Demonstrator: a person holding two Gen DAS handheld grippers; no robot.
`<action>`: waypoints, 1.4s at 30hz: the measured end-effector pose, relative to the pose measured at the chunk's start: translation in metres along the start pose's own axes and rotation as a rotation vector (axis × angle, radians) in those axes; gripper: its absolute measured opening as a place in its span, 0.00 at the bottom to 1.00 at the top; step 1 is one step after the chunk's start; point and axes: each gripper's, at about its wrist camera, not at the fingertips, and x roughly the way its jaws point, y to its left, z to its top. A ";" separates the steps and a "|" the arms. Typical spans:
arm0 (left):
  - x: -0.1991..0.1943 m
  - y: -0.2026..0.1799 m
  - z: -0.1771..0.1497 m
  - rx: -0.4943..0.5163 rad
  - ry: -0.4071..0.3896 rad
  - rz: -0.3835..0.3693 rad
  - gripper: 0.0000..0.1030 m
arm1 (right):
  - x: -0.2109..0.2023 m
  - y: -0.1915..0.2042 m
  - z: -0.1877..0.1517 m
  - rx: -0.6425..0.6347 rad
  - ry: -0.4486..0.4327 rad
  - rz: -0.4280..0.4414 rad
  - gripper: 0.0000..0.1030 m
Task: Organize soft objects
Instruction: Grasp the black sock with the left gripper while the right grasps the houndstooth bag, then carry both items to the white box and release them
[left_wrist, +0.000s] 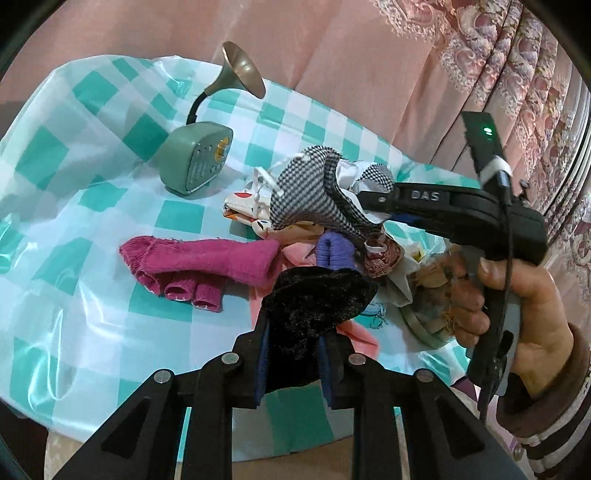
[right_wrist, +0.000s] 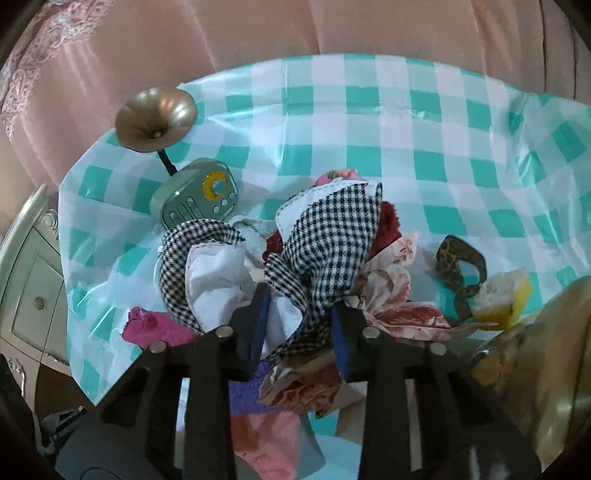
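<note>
Glossy teal-and-white checked plastic sheeting covers the surface (left_wrist: 92, 206), slick and crinkled, so cloth should slide on it easily. Farthest left in the left wrist view lies a magenta knitted glove (left_wrist: 199, 266), flat, fuzzy and stretchy, with stubby finger tubes; its cuff looks the easiest place to pinch. Behind it stands a hard green radio-like gadget (left_wrist: 195, 158) with a brass-coloured horn on a bent neck, not part of the sorting. Nearer the middle, the left tool (left_wrist: 295, 354) is closed narrowly on a black velvet piece (left_wrist: 314, 299), limp, light and lifted clear of the pile, its nap likely giving good purchase. Right of that is the heap of soft scraps: a lilac ribbed knit (left_wrist: 332, 251), pink fabric and printed cottons, all floppy and apt to drag neighbours along. On top, the right tool (right_wrist: 299, 321) pinches a fold of black-and-white houndstooth cloth (right_wrist: 332, 236) with white lining, thicker and stiffer; a bunched fold holds best. Farthest right, a leopard-print band (right_wrist: 460, 266) lies beside a yellow sponge (right_wrist: 506, 295).
</note>
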 end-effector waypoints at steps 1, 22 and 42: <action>-0.001 0.001 0.000 -0.005 -0.003 0.000 0.23 | -0.004 0.001 0.000 -0.003 -0.009 0.007 0.27; -0.028 -0.010 -0.018 -0.021 -0.048 -0.002 0.23 | -0.111 0.015 -0.023 -0.097 -0.187 0.081 0.24; -0.040 -0.091 -0.046 0.095 0.022 -0.117 0.23 | -0.217 -0.103 -0.148 0.050 -0.101 -0.095 0.24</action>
